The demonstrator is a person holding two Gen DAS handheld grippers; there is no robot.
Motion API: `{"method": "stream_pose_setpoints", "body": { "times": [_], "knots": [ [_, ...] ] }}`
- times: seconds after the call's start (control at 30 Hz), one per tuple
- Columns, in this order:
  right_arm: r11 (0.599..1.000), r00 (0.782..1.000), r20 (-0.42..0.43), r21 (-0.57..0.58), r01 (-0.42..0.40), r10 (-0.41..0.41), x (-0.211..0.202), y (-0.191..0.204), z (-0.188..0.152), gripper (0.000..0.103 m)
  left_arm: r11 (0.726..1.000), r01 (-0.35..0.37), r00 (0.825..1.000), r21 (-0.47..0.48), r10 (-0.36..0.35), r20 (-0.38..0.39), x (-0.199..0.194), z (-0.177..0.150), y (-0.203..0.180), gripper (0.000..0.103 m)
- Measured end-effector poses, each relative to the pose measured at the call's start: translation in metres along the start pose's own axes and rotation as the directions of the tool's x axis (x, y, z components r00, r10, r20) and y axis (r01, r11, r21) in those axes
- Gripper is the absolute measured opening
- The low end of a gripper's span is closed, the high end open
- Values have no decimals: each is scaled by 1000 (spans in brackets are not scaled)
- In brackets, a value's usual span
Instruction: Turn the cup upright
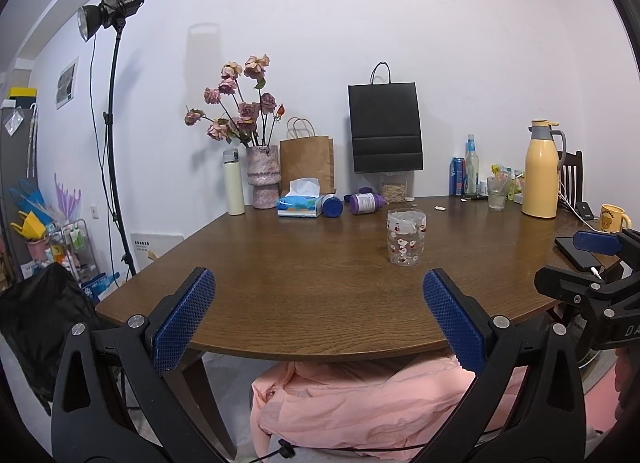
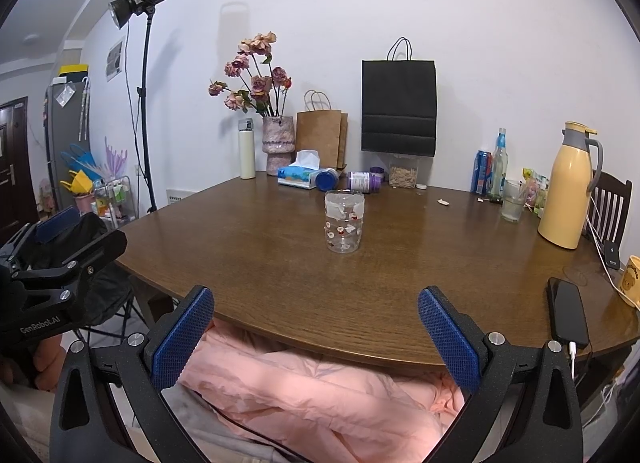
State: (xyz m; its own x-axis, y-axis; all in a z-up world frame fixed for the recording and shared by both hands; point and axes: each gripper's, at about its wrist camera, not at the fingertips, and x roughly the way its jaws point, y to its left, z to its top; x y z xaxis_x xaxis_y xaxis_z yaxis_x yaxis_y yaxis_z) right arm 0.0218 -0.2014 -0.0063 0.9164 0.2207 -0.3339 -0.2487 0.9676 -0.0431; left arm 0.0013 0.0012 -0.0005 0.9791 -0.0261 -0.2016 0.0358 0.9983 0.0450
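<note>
- Grippers first: my left gripper (image 1: 318,315) is held low at the near edge of the table (image 1: 280,263), pointing level across it, with its two blue fingers (image 1: 184,319) spread wide and nothing between them.
- My right gripper (image 2: 316,333) is held the same way at the near edge, its blue pads (image 2: 448,339) also wide apart and holding nothing.
- I see the two tools side by side. From the left one, the right one shows at the far right edge. From the right one, the left one shows at the far left edge.
- I find the cup (image 2: 344,221) out ahead of both tools, standing on the table with small red and white pictures on its clear wall. It is ahead and a bit right of the left tool, and almost straight ahead of the right tool. I cannot tell for sure which end is up.
- I see bare table between the tools and the cup, so nothing blocks the way.
- Past the cup, by the wall, are a tissue box (image 2: 298,177), two purple bottles lying down (image 2: 364,181), a vase of dry roses (image 2: 278,145), a brown bag (image 2: 322,135) and a black bag (image 2: 399,109).
- Off to the right of the right tool are a yellow jug (image 2: 568,199), a glass (image 2: 512,201) and a black phone (image 2: 568,313) with a cable in it.
- Under both tools is pink cloth (image 2: 320,395), below the table edge.
</note>
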Motion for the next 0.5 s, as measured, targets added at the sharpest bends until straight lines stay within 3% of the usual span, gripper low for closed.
{"method": "stream_pose_setpoints", "body": {
  "times": [0.5],
  "knots": [
    [1000, 1000, -8, 5, -2, 2, 2, -1, 1, 103, 1000, 0, 1000, 0, 0, 1, -1, 1, 0, 103]
  ]
}}
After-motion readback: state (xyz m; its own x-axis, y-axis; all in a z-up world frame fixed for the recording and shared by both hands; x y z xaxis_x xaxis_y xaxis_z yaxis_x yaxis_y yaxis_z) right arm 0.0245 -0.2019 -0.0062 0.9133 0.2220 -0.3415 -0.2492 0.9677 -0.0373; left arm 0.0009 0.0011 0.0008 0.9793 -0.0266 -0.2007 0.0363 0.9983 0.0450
